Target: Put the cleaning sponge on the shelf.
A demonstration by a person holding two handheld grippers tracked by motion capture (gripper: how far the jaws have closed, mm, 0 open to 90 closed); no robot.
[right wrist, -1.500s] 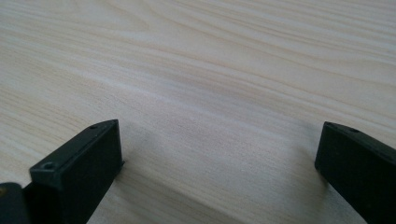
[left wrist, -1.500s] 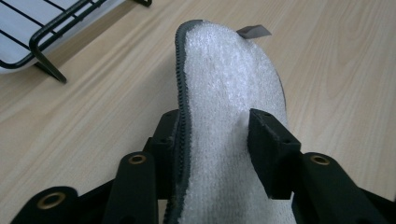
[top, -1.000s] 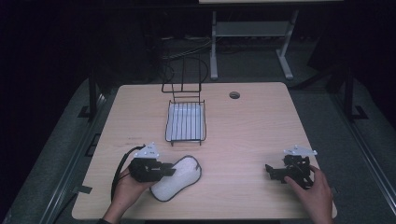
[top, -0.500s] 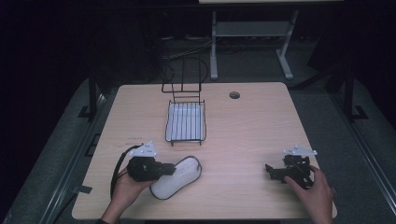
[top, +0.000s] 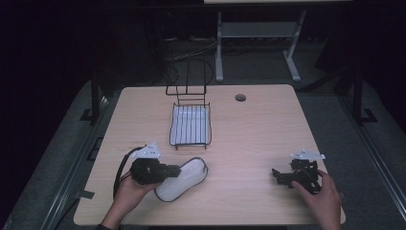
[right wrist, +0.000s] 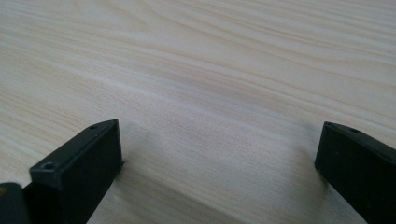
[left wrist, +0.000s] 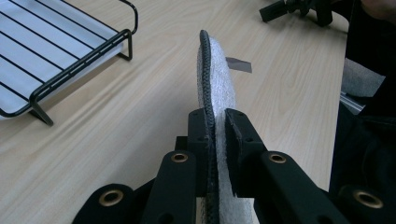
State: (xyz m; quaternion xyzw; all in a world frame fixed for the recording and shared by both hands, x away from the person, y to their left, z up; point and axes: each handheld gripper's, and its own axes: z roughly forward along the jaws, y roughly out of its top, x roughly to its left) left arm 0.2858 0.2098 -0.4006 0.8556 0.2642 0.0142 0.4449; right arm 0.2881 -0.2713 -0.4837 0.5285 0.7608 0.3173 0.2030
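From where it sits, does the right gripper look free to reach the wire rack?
Probably yes: the right gripper is open and holds nothing, and bare table lies between it and the wire rack.

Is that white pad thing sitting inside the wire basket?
No. The white pad lies on the table in front of the wire basket, pinched at its dark edge by the left hand-held gripper.

- The table [top: 249, 139] is pale wood with fine grain lines.
- The wire rack [top: 190, 125] is black.
- The pad [top: 184, 178] near the rack is white, edged with black cord.
- Both grippers are black.
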